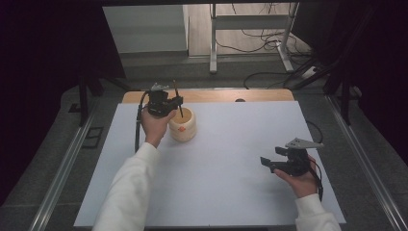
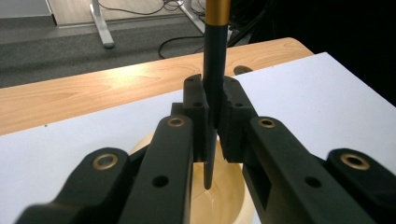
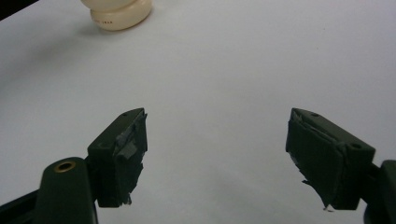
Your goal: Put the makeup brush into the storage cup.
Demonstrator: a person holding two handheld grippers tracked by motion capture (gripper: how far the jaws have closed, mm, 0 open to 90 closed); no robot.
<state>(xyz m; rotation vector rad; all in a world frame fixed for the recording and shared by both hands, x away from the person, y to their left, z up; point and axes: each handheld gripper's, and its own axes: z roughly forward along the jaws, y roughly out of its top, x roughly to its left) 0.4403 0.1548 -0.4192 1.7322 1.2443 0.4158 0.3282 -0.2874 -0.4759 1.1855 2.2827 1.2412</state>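
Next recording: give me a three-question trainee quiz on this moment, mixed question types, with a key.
1. True or false: the left gripper is clamped on the dark pen.
2. Where does the pen's tip point? A) into the cream holder B) at the bare white mat C) at the wooden table edge
3. How do the right gripper jaws stand, and is anything between them?

Key: 1 true. 2 A. 3 wide apart, nothing between them.

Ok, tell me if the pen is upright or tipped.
Roughly upright: the left gripper clamps the pen near vertical, tip down inside the cream pot.
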